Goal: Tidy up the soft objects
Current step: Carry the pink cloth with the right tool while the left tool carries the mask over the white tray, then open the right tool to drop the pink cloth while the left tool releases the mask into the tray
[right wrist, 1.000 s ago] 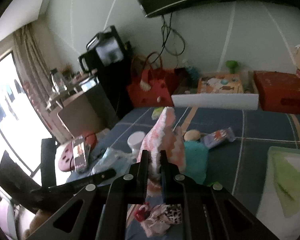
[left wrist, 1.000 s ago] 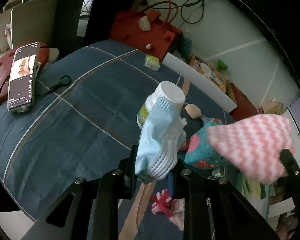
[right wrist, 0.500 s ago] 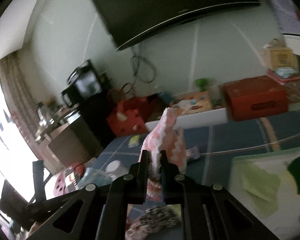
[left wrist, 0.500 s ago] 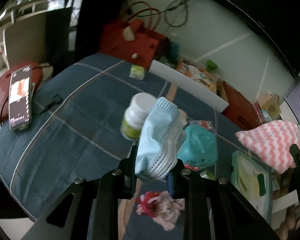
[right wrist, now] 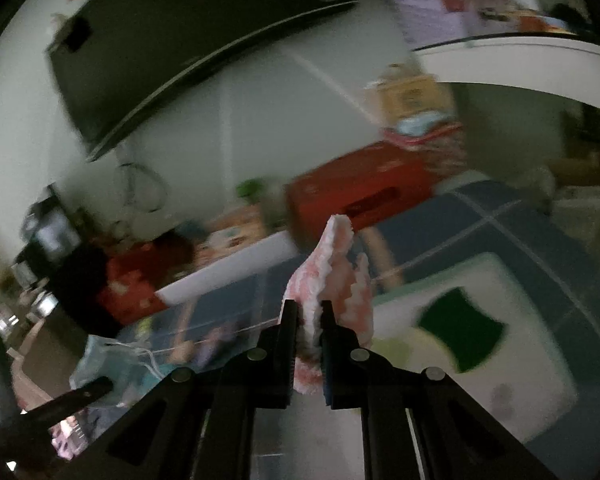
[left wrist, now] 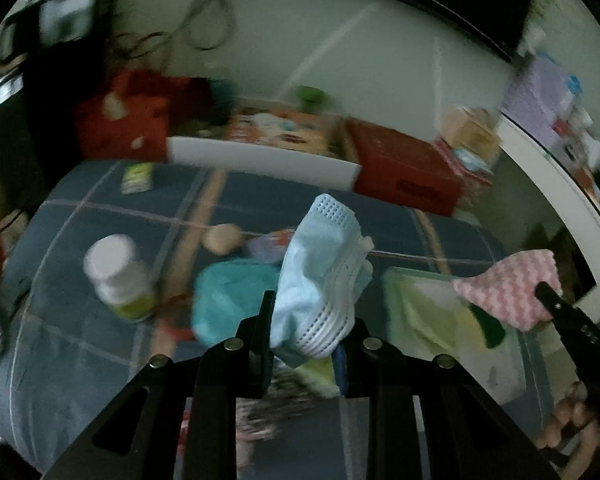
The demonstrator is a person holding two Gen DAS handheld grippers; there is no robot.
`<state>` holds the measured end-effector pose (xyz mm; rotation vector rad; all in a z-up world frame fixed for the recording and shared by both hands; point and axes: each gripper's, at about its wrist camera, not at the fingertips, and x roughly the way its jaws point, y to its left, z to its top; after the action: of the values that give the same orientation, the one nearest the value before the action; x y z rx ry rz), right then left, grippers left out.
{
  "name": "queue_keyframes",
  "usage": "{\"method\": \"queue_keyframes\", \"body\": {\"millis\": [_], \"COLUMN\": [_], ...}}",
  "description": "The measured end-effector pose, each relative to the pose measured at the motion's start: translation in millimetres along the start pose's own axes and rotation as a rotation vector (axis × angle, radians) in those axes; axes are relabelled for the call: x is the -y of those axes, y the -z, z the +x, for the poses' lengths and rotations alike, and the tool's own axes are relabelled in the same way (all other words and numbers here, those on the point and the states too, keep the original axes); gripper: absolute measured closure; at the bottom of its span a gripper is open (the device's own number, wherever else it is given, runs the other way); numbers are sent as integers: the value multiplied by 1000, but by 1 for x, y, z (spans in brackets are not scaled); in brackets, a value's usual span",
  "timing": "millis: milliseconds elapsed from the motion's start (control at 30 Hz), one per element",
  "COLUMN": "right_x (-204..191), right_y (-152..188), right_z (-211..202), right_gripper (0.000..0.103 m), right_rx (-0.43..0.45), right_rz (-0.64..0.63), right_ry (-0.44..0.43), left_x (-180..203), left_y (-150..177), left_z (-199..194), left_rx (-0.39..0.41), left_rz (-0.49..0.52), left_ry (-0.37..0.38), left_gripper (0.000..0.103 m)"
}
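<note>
We held the blue mask bundle clamped in the left gripper, lifted above the blue blanket so it cleared the clutter. The right gripper pinched the pink cloth tight, raised beside the pale tray, likely the drop spot. A white bottle stood left of the tray, untouched since hard.

Motion blur smeared both wrist views. The white-capped bottle showed no readable label, and the boxes along the far wall were streaks of colour. The face mask hid the bedspread behind it. The patterned cloth near the left gripper's base was mostly covered.
</note>
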<state>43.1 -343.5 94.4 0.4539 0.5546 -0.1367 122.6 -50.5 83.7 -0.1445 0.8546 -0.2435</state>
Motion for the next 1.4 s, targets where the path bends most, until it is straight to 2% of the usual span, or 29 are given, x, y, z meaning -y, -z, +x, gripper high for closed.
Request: {"method": "queue_keyframes", "body": {"millis": [300,533,833,1067,1267,1333,1400], "right_x": [63,91,112,114,112,109,106], "right_y": [-12,-14,-8,5,12,11,9], "right_z": [-12,-14,10,36,46,43,40], "right_gripper": [92,92,92,91,89,89,88], "right_rx": [35,48,-21,-159,-233,-236,-234], "right_rz": [138,182,217,211,198,184,170], "right_ry": [169,284,335,348,367,378,388], "left_x": [100,151,167,162,155,153,152], "left_y": [0,14,31,48,54,53,52], "left_z": [37,76,124,157,161,160,156], "left_rx": [-60,-122,-188,-275,-304,-309,-309], "left_rz": [199,294,316,299,283,278,269], "left_ry": [108,152,159,126,119,124,131], "left_gripper": [78,78,78,78,78,72,59]}}
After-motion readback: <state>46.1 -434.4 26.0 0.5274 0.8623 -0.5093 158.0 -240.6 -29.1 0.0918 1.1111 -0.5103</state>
